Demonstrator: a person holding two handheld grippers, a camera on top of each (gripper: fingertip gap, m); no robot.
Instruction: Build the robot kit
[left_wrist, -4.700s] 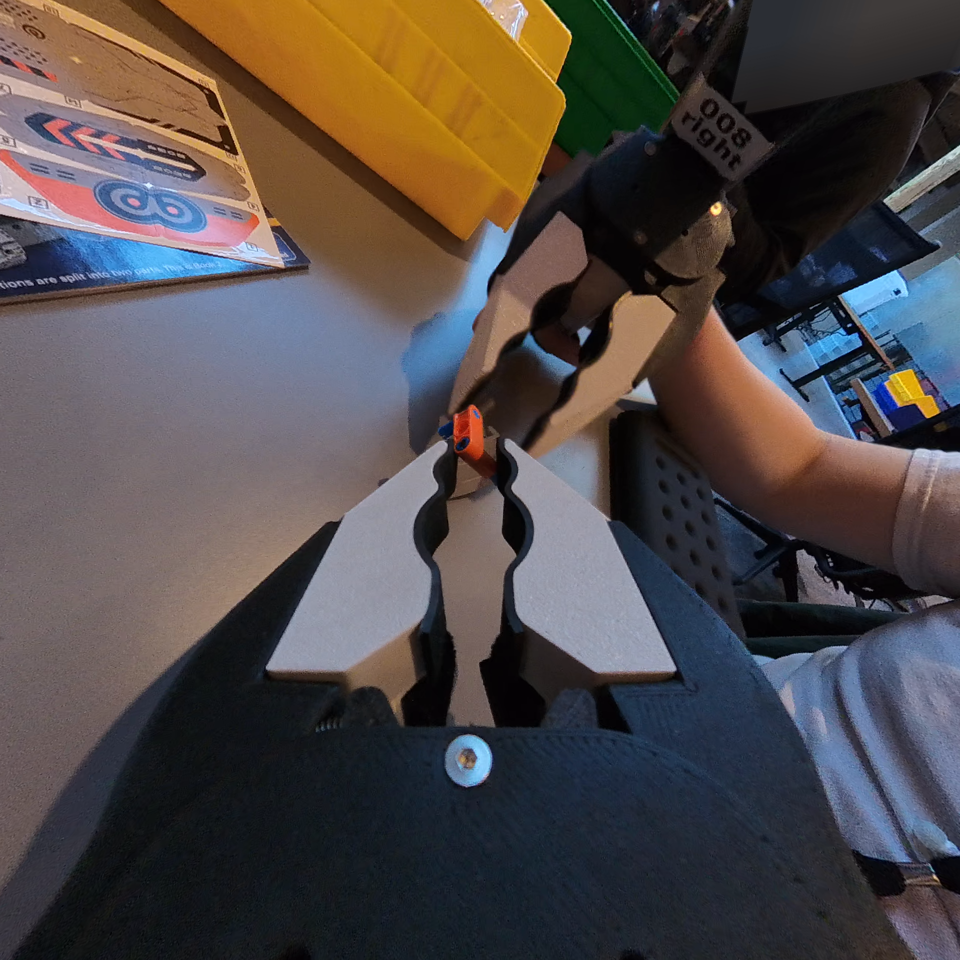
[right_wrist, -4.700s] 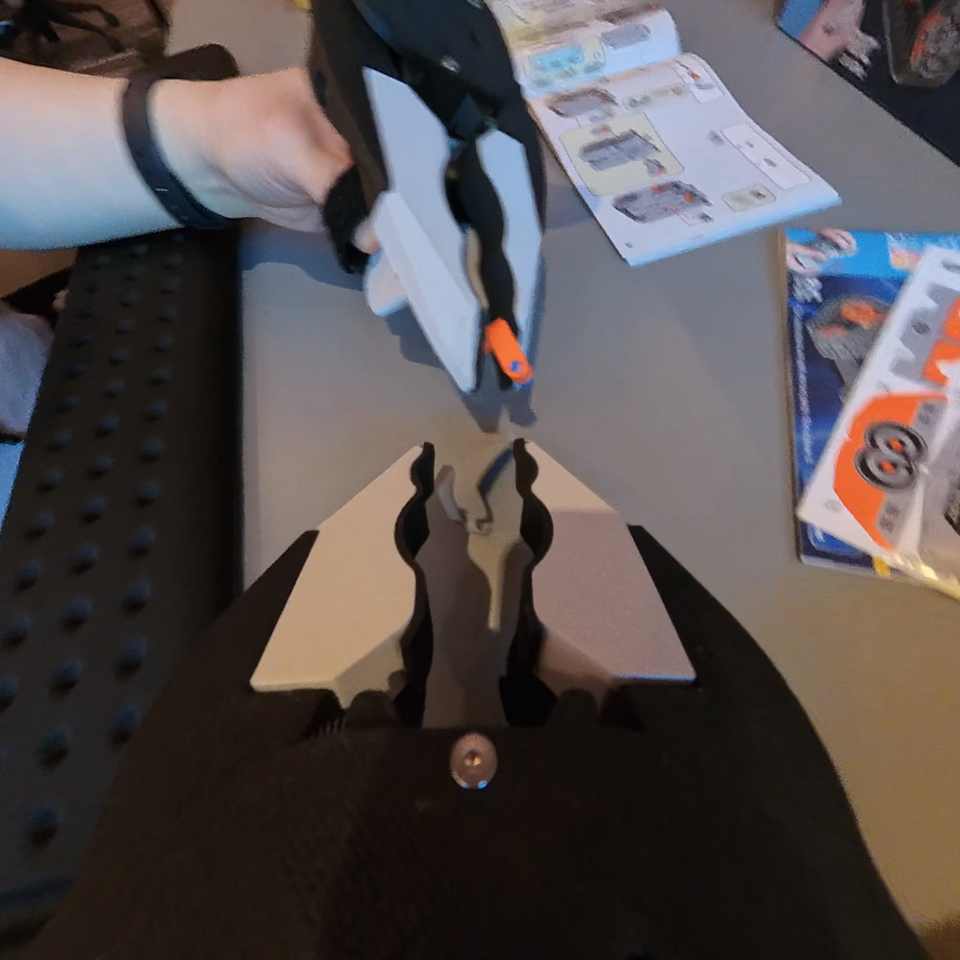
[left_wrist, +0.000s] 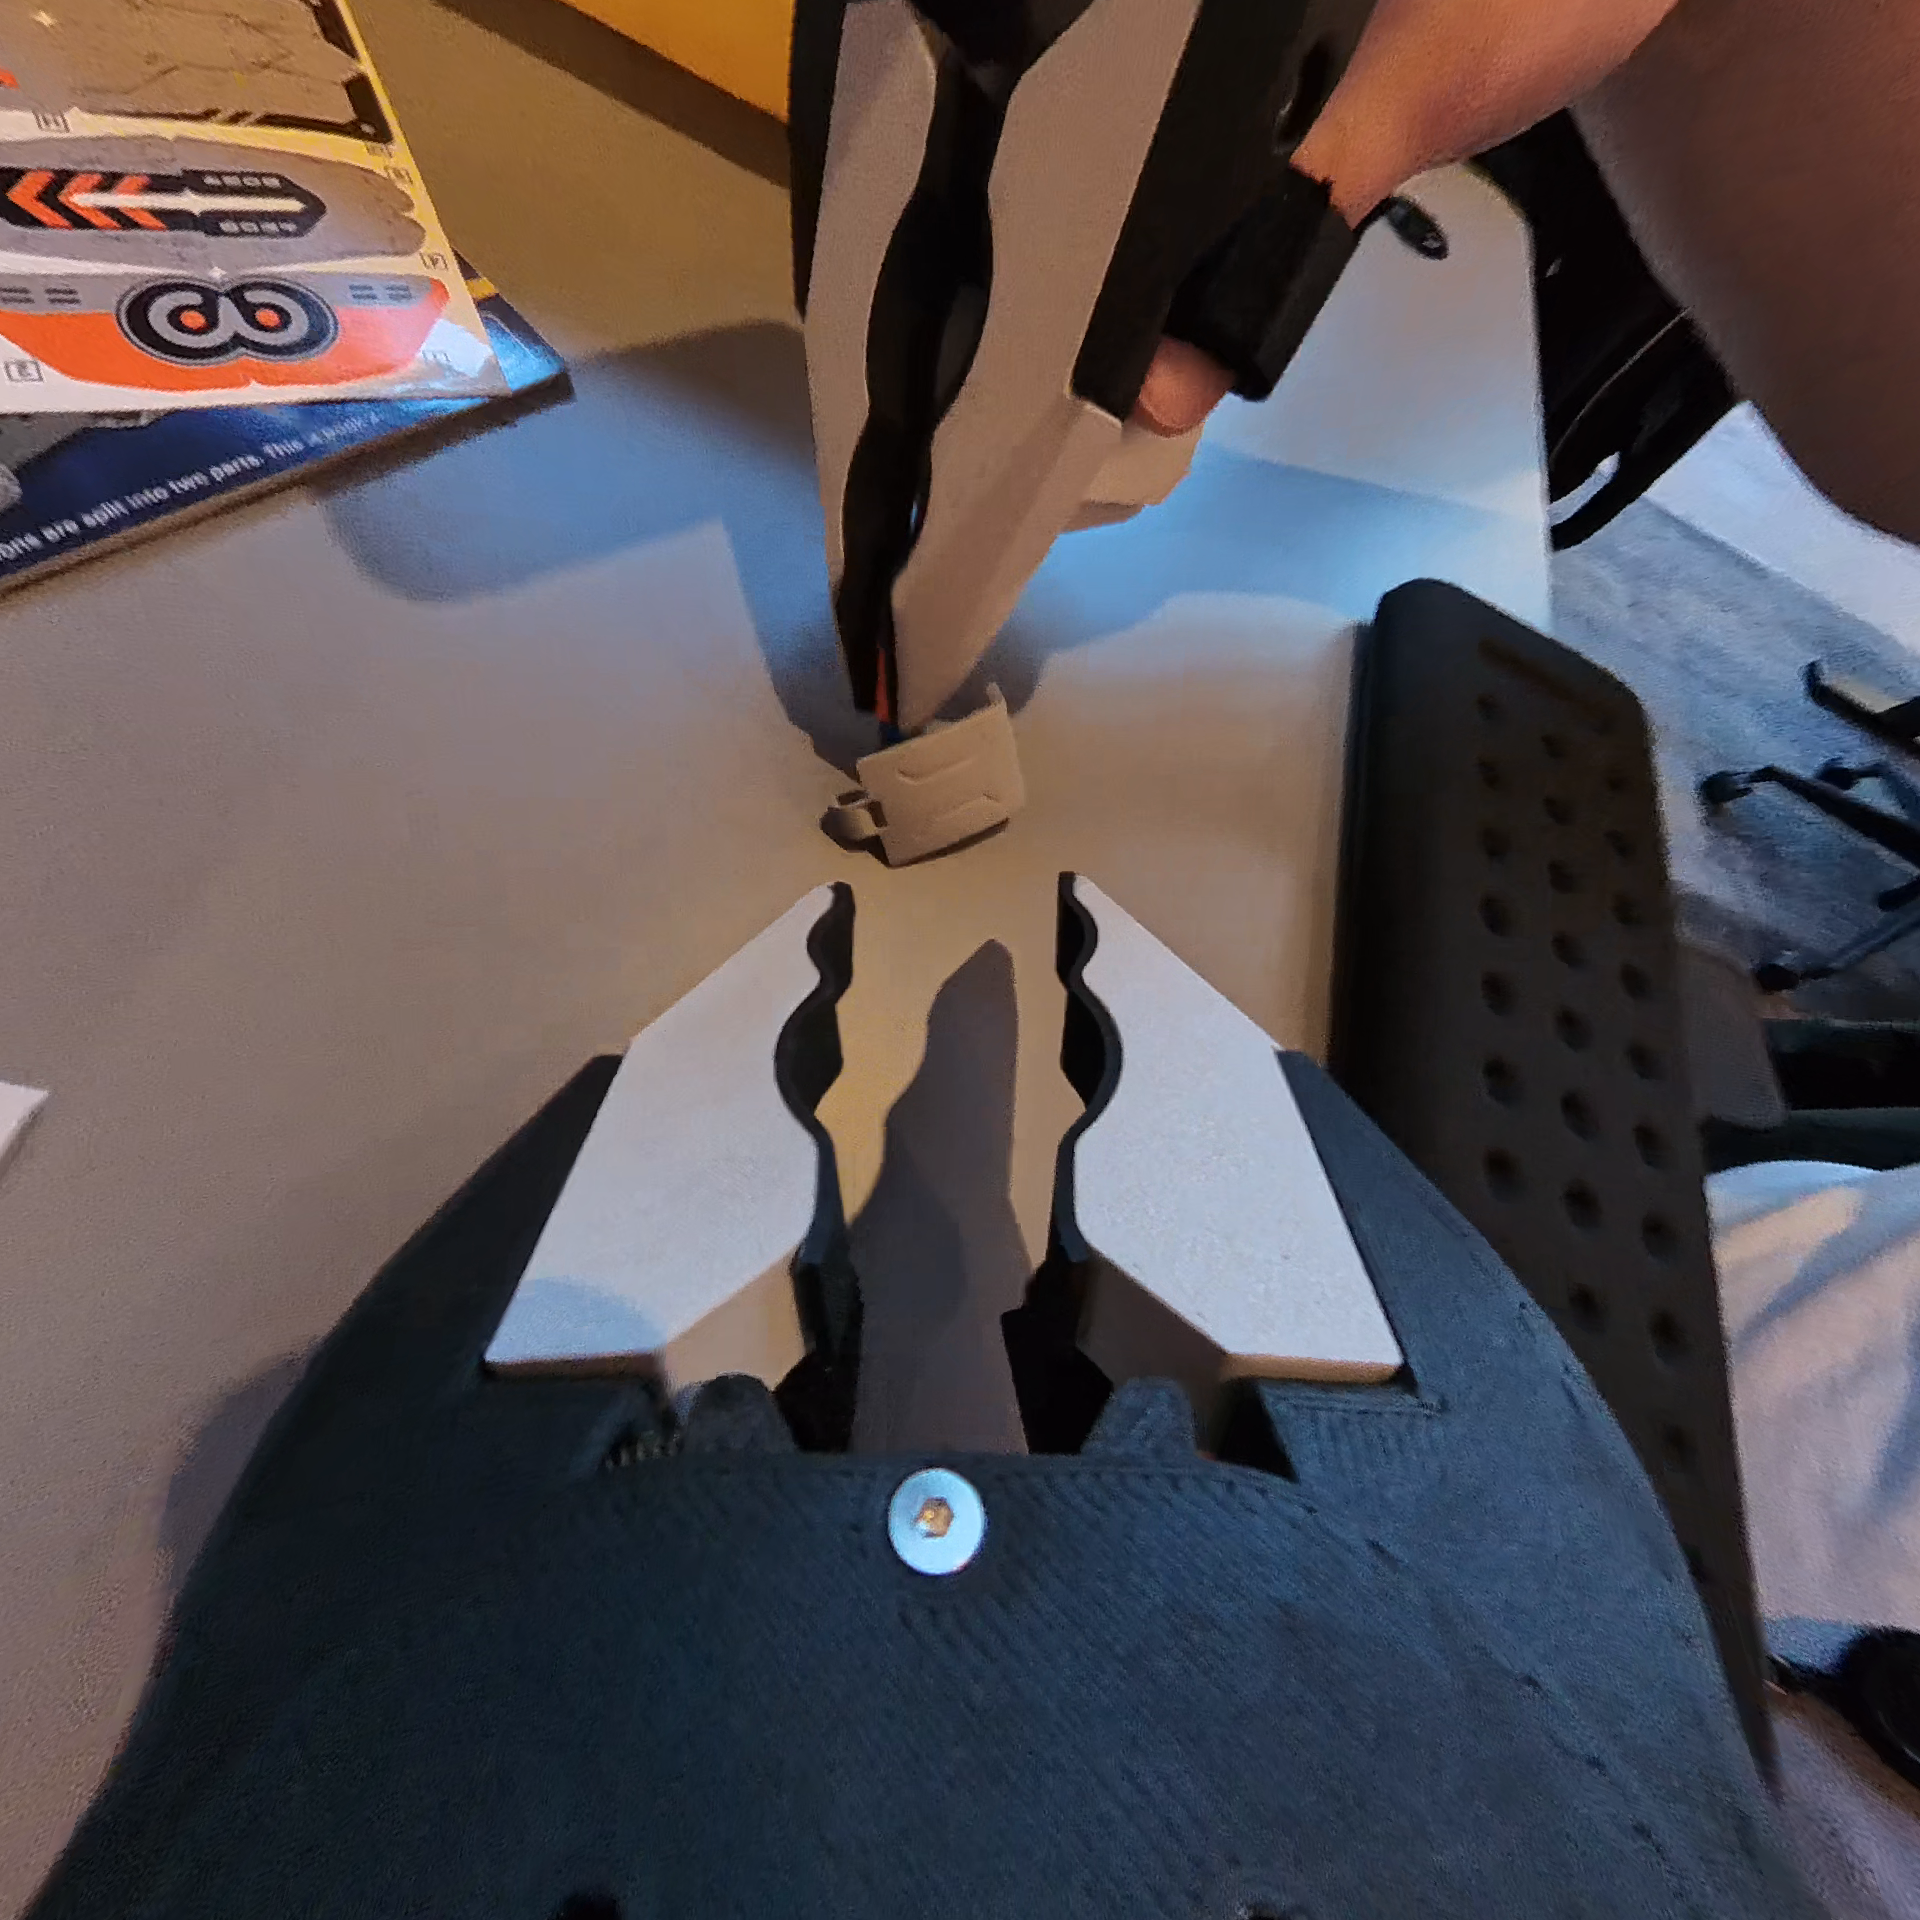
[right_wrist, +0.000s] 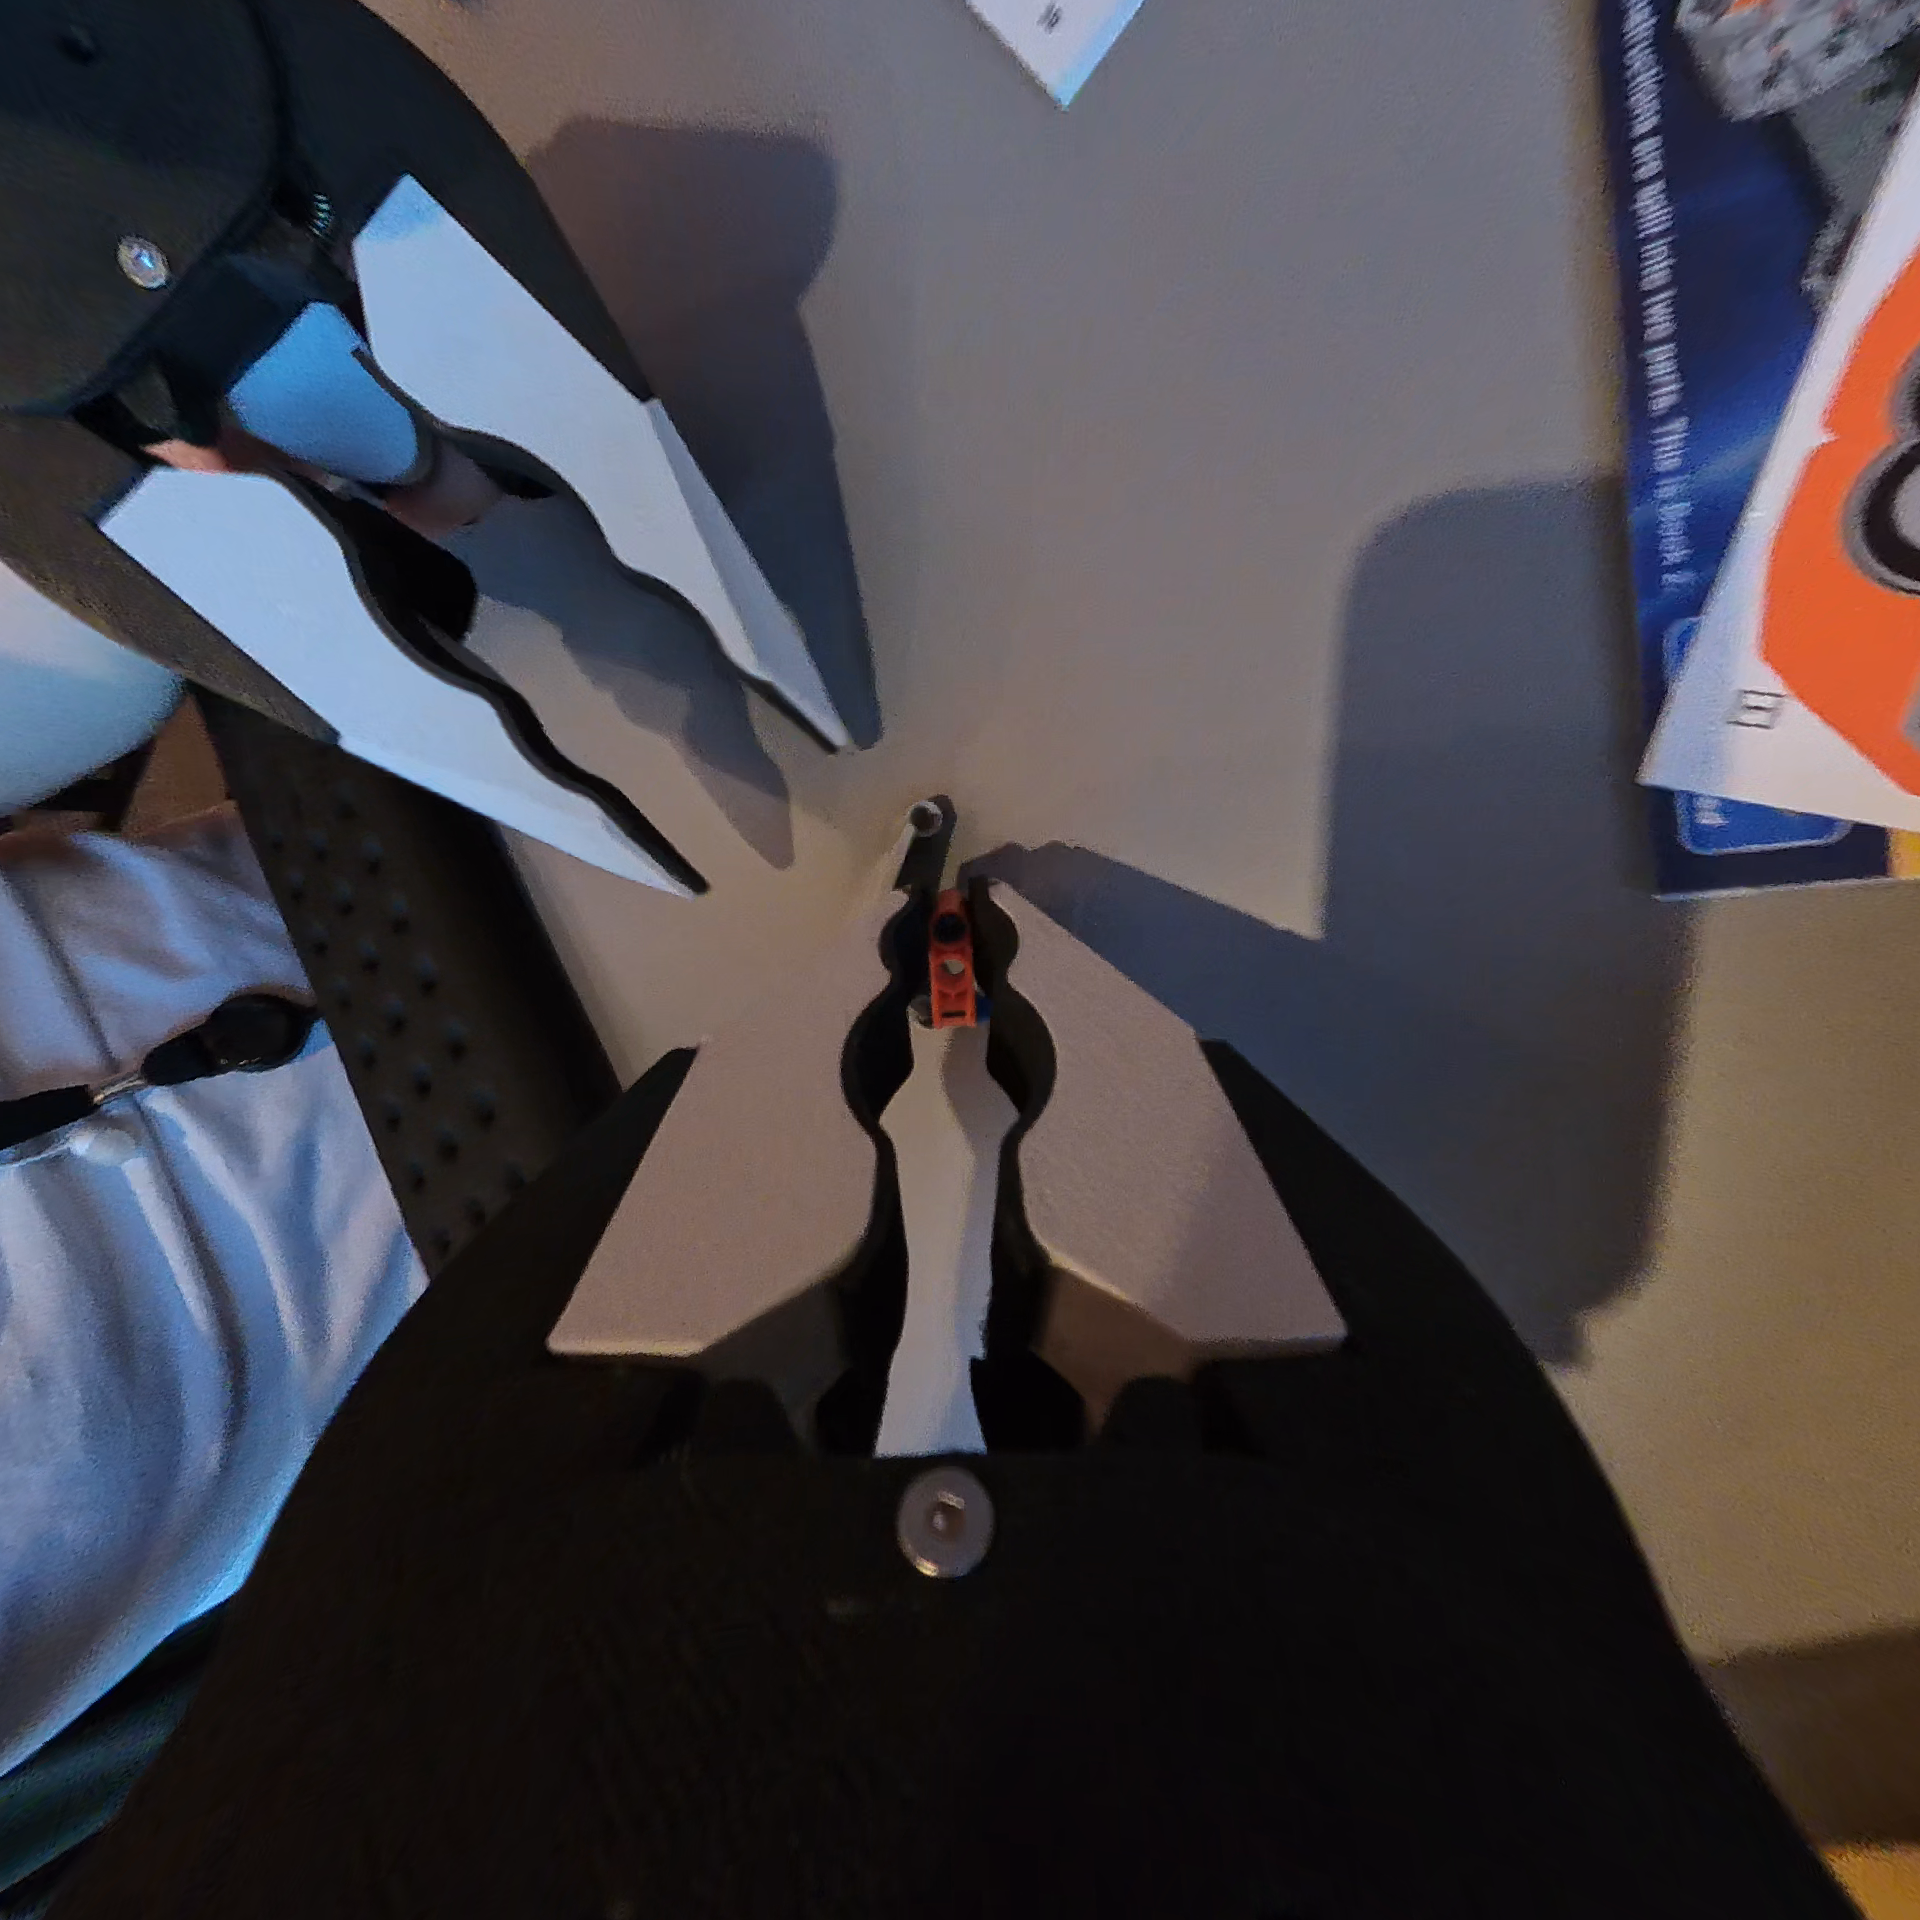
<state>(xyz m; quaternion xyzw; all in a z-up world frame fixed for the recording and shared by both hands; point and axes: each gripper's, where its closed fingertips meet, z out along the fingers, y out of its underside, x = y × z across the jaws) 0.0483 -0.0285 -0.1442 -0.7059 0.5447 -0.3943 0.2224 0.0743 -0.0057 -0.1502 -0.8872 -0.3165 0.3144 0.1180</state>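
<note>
A small grey panel piece (left_wrist: 940, 784) lies on the grey table (left_wrist: 364, 831), just beyond the tips of my left gripper (left_wrist: 951, 883), which is open and empty. My right gripper (left_wrist: 891, 701) comes down from above, shut on a small orange connector (left_wrist: 883, 670) with a blue part, its tip touching the grey piece's far edge. In the right wrist view my right gripper (right_wrist: 948, 891) holds the orange connector (right_wrist: 948, 961) between its fingertips. The grey piece (right_wrist: 923, 831) shows edge-on just past them. The open left gripper (right_wrist: 774, 816) points in from the upper left.
A sticker sheet (left_wrist: 208, 291) on a blue booklet (left_wrist: 260, 457) lies at the far left; both show at the right of the right wrist view (right_wrist: 1714, 520). A yellow bin (left_wrist: 707, 52) stands behind. A black perforated chair part (left_wrist: 1527, 987) borders the table's right edge. The left gripper's tips are roughly 4 cm from the right gripper's.
The orange connector has passed from my left gripper to my right gripper. My left gripper is now open. My right gripper has turned to point down at the grey piece.
</note>
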